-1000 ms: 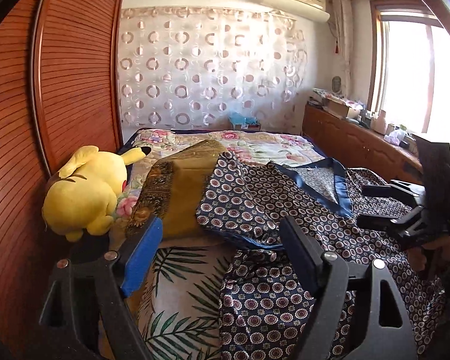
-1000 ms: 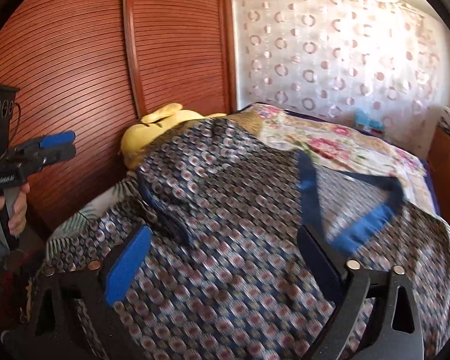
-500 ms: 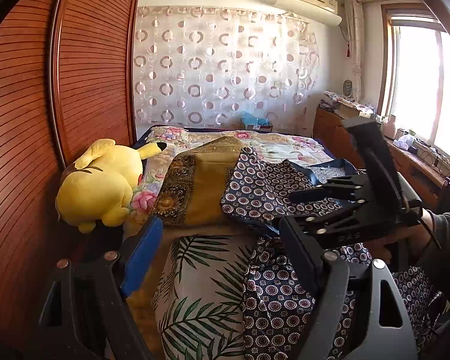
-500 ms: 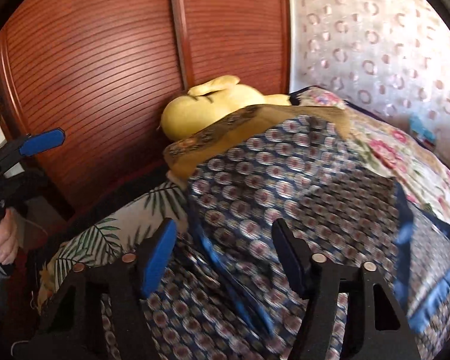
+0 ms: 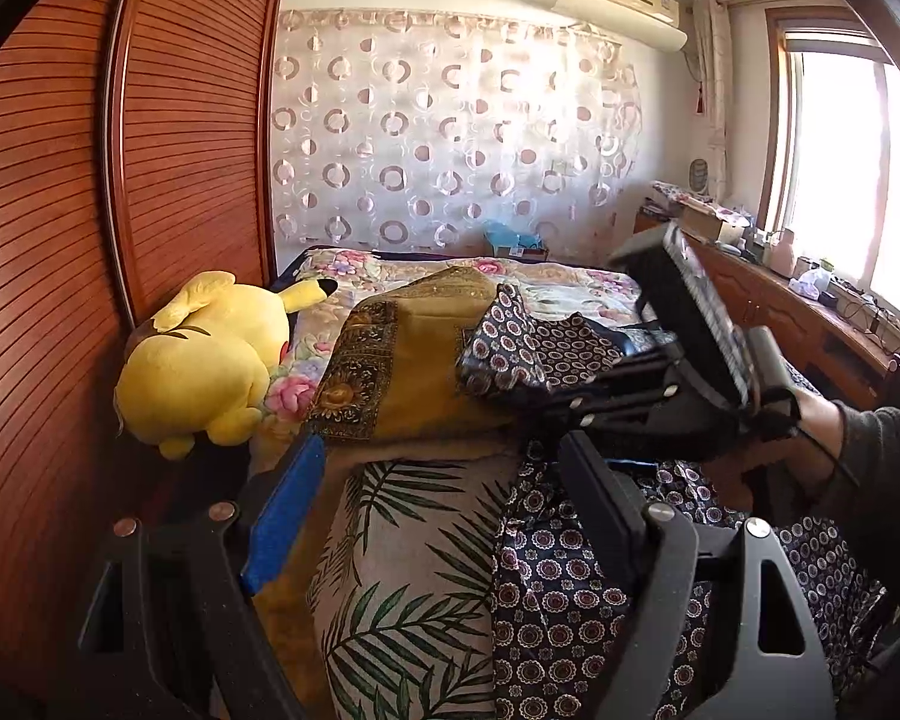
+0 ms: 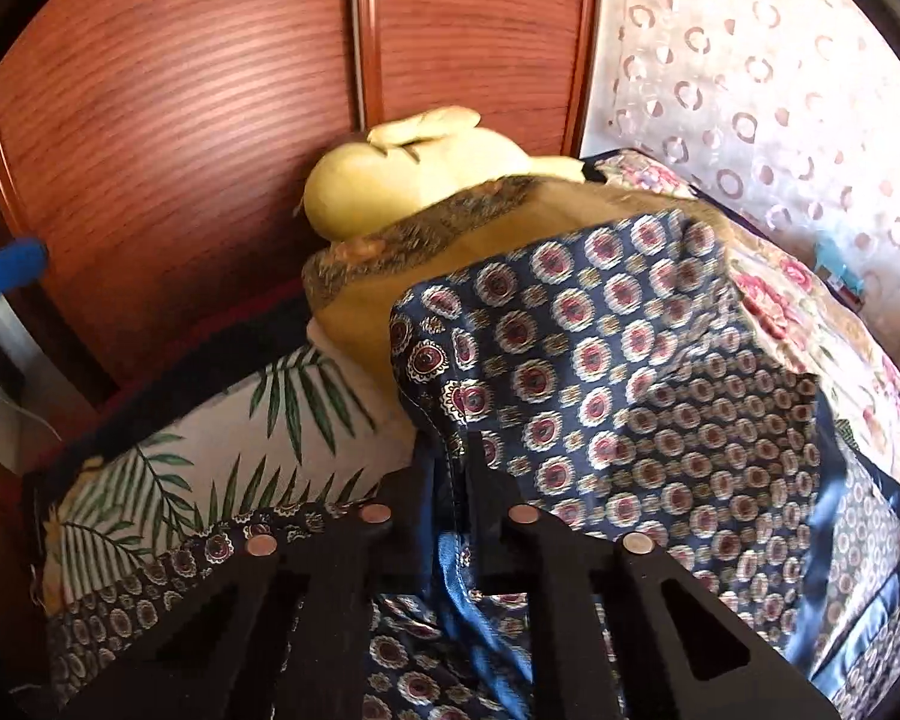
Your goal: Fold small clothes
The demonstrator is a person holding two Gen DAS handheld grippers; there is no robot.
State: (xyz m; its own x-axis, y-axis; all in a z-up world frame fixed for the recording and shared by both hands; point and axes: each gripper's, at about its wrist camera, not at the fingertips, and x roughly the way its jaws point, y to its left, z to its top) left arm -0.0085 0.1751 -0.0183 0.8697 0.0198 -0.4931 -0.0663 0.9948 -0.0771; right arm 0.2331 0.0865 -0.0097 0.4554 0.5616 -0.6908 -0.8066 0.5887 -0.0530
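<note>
Right gripper (image 6: 444,480): jaws closing, drawn nearly together on a fold of the patterned garment (image 6: 648,372); blue-trimmed cloth runs up between the two fingers, pads pressing on it.
Right gripper, from the left wrist view (image 5: 576,393): black frame reaching in from the right, tips at the garment's raised edge; a hand (image 5: 816,414) in a dark sleeve (image 5: 888,450) behind it.
Left gripper (image 5: 444,504): jaws wide apart, nothing between them; it hangs over the near edge of the bed, touching no cloth as far as can be told.
Left fingers: blue pad (image 5: 282,516) on the left one, dark pad on the right one.
Garment, look: navy fabric with red-and-cream medallion print, plain blue binding along the hems; shiny, creased.
Garment, lie: near-right part of the bed, one part lifted into a peak at the right gripper, the rest spread flat toward the near edge.
Garment, neighbours: its far-left edge overlaps the mustard-gold cloth (image 5: 402,360); left of it lies the palm-leaf bedcover (image 5: 414,570).
Plush toy (image 5: 204,360): yellow, lying at the left edge of the bed against the slatted wooden wardrobe (image 5: 90,210).
Far side: floral quilt (image 5: 558,285), then a curtain with ring pattern (image 5: 450,138).
</note>
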